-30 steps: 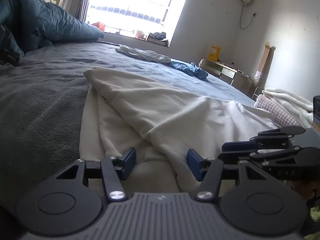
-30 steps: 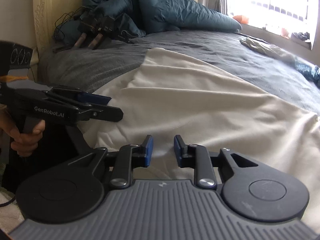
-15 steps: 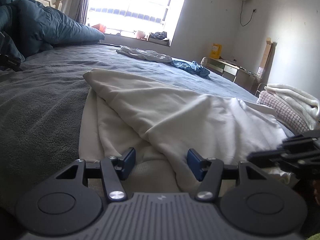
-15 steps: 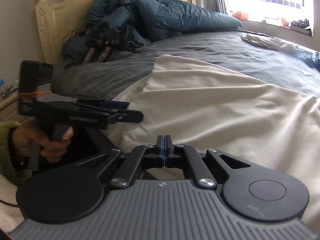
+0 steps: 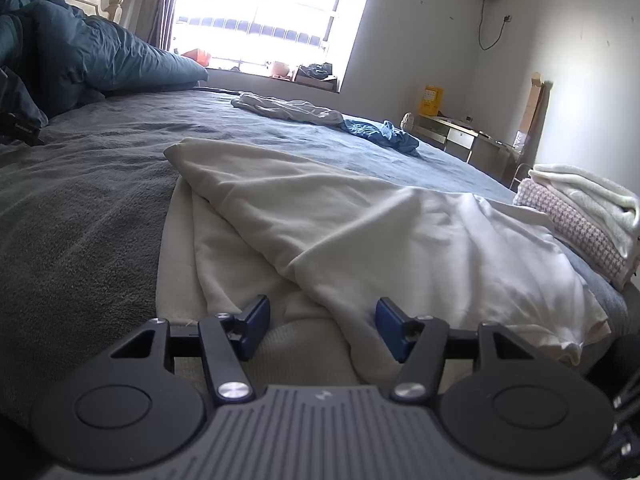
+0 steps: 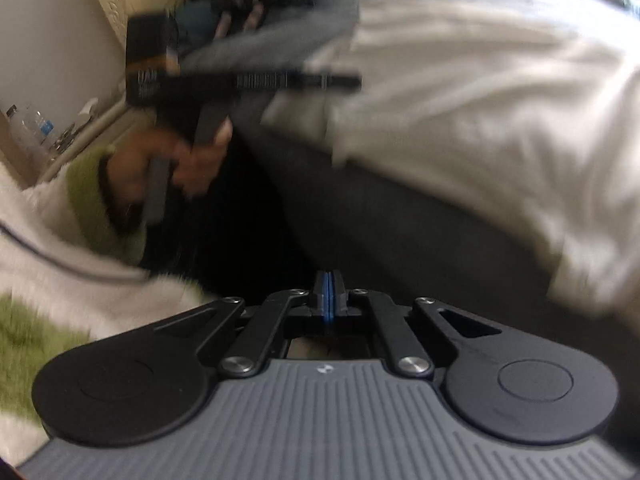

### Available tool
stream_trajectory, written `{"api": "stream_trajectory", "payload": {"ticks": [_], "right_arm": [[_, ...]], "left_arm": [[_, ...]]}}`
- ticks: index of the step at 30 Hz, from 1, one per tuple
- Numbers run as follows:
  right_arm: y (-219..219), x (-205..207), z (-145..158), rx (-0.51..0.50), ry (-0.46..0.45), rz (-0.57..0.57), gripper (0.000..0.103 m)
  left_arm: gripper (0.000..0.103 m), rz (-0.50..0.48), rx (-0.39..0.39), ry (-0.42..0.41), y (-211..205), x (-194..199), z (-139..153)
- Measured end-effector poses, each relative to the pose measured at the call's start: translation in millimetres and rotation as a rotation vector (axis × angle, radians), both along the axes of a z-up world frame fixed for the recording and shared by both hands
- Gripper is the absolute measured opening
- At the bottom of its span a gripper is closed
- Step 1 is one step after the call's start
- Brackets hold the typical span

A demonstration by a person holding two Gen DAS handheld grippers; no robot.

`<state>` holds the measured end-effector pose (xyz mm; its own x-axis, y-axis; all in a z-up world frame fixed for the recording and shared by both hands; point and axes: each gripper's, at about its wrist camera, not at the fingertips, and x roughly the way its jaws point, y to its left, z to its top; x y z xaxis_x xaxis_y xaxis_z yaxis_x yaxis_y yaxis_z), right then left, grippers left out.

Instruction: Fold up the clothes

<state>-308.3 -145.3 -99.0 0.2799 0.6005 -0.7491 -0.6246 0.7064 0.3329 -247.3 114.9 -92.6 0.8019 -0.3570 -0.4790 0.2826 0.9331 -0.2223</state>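
Your right gripper (image 6: 328, 294) is showing its blue pads pressed together on nothing, off the bed's near edge. Your left gripper (image 5: 322, 328) is hovering with fingers spread over the cream garment (image 5: 360, 232), which is lying rumpled on the grey bedspread (image 5: 80, 208); beyond, folded towels (image 5: 588, 208) are sitting stacked.

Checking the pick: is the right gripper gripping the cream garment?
Apart. In the right wrist view the right gripper is shut pad to pad with no cloth between, out over the dark bed side, with the cream garment lying further up on the bed.
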Motion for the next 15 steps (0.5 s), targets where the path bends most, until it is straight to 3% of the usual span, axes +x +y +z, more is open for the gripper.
{"api": "stream_trajectory", "payload": {"ticks": [7,15], "right_arm": [[-12,-16,-22,-0.053,0.207,-0.055,0.0],[-14,-18,-25,-0.112,0.247,-0.094,0.008]], "left_arm": [[0.061,-0.004,0.001,-0.001,0,0,0],[0.062,-0.008,0.005,-0.001,-1,0,0]]}}
